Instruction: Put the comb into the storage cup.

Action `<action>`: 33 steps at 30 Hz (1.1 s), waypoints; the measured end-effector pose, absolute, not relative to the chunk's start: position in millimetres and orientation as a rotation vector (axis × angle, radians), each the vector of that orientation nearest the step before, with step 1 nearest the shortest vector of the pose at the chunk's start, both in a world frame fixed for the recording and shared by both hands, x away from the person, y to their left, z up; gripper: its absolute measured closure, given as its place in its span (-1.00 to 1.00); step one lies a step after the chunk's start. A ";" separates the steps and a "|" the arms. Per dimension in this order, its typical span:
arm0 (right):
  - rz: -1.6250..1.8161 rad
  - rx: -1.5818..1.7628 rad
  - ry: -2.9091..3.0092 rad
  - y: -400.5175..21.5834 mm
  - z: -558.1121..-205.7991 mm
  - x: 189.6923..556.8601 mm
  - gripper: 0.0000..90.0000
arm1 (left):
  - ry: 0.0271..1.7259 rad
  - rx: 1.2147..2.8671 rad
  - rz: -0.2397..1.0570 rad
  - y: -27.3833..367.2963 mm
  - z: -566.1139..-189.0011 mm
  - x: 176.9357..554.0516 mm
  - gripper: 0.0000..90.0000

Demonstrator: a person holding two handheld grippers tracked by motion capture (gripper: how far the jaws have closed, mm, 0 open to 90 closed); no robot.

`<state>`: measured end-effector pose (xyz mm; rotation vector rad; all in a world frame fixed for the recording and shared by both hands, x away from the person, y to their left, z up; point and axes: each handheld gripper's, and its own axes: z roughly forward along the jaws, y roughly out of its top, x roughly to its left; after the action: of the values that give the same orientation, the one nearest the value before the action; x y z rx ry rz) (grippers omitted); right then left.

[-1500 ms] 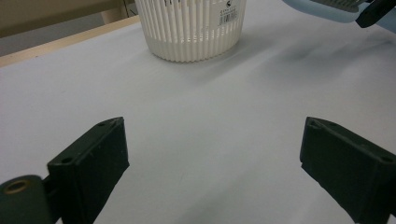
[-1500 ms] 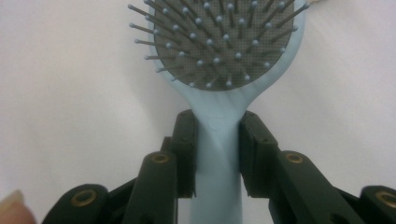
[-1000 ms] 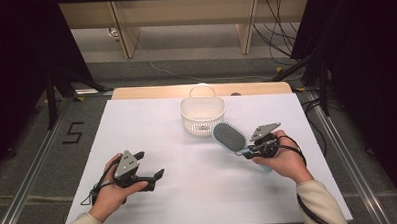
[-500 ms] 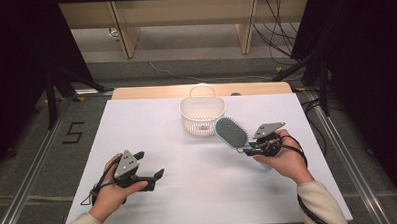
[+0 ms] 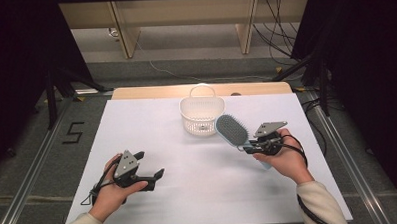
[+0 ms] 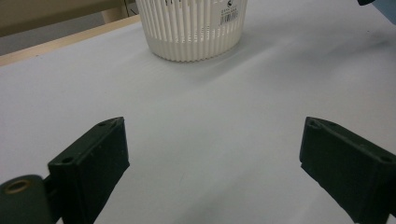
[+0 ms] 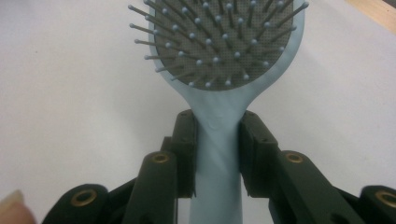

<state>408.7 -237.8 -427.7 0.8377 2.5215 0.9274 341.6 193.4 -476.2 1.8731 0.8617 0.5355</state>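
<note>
A light blue hairbrush [image 5: 231, 130] with grey bristles hangs above the white table, its head beside the white slatted basket [image 5: 202, 113]. My right gripper [image 5: 249, 148] is shut on the brush's handle [image 7: 218, 154]; both black pads press its sides, and the bristled head [image 7: 224, 42] points away from the jaws. My left gripper [image 5: 151, 166] rests low at the table's front left, held in a hand, jaws wide apart. In the left gripper view its fingers [image 6: 91, 161] frame bare table, with the basket [image 6: 194, 25] farther ahead.
The white table [image 5: 152, 123] has a wooden strip along its far edge. Cables trail from both grippers. Metal rails run along both sides of the table, and dark stands and floor cables lie beyond it.
The right hand has carried the hairbrush slightly up and toward the basket, so the head now sits next to its rim. The left gripper has stayed put.
</note>
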 end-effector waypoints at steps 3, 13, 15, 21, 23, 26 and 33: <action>0.934 0.847 2.512 -238.2 -426.9 408.6 0.57 | 0.863 1.872 0.536 193.4 -476.3 341.7 -0.83; 0.958 0.890 2.468 -240.7 -425.1 409.2 0.57 | 0.865 1.870 0.536 193.5 -476.1 341.5 -0.83; 0.959 0.907 2.460 -241.8 -424.8 409.5 0.57 | 0.865 1.870 0.536 193.6 -476.1 341.5 -0.83; 0.973 0.925 2.441 -243.6 -424.1 410.0 0.57 | 0.864 1.870 0.536 193.6 -476.2 341.6 -0.83; 0.977 0.938 2.430 -243.5 -424.0 410.0 0.57 | 0.864 1.870 0.536 193.6 -476.0 341.6 -0.83; 0.981 0.941 2.421 -244.3 -423.7 410.1 0.57 | 0.865 1.870 0.535 193.6 -476.2 341.6 -0.83; 1.001 0.960 2.394 -245.9 -422.2 410.1 0.57 | 0.865 1.870 0.535 193.6 -476.2 341.7 -0.83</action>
<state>410.1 -245.9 -422.2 0.9595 2.3942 1.0014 341.7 193.6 -476.2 1.8700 0.8654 0.5352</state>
